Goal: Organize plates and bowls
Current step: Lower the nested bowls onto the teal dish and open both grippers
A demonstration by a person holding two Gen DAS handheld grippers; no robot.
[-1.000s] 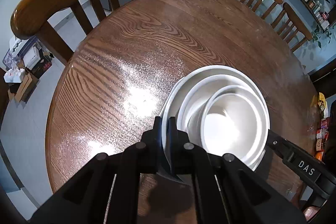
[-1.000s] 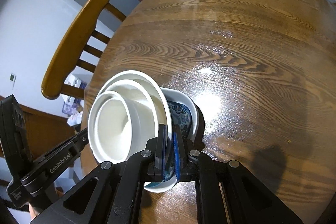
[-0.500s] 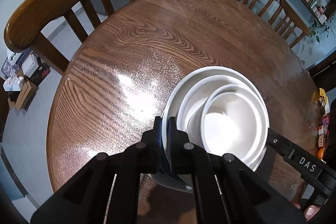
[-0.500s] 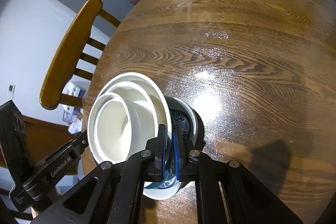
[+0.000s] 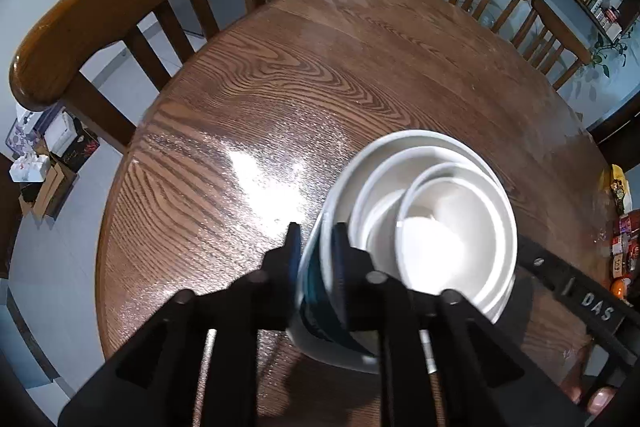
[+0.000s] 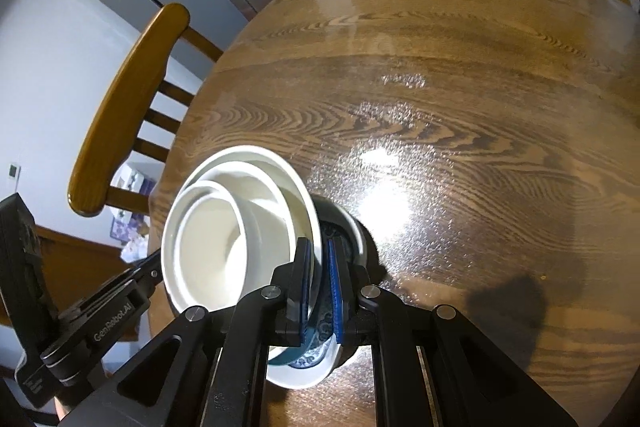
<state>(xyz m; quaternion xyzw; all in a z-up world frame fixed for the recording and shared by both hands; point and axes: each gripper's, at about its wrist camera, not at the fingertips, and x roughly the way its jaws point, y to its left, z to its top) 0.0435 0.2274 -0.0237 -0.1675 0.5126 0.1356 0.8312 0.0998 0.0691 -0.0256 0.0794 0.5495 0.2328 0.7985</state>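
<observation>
White bowl stack point(image 5: 436, 227) between hand-held grippers point(image 5: 314, 247)

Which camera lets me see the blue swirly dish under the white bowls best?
The right wrist view. There the blue patterned dish shows its swirly inside and white rim, below the white bowls and between the right claw fingers. The left wrist view shows only a blurred teal and white edge in the left claw.

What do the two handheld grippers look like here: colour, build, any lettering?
Both are matte black with angular linkage arms and silver pivot screws. The right gripper has blue-edged fingers; the left gripper looks alike. White lettering reads "GenRobot.AI" and "DAS". No cables or sleeves show.
</observation>
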